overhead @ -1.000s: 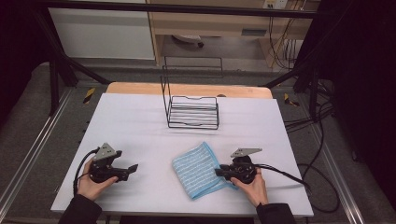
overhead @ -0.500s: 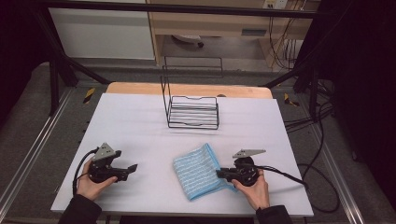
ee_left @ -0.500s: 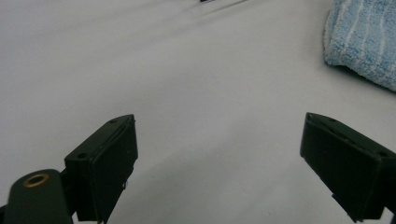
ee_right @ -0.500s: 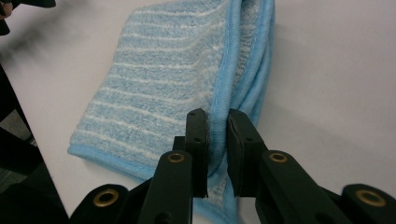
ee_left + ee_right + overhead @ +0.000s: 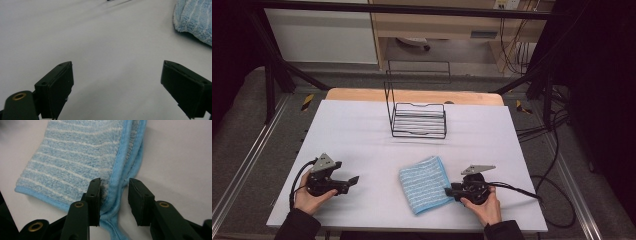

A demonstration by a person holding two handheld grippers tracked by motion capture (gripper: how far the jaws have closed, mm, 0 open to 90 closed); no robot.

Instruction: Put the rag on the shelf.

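High view: the folded blue towel (image 5: 425,183) lies near-centre on the table (image 5: 362,135), the right hand-held gripper (image 5: 451,191) at its right edge.

Left gripper view: the left hand-held gripper (image 5: 117,85) gapes wide, empty.

Right gripper view: jaws, just opening, loosely straddle the towel's hem.

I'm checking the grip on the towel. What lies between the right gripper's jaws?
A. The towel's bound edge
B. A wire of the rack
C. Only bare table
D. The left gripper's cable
A: in the right gripper view the blue striped towel has its hemmed edge running between the right gripper jaws.
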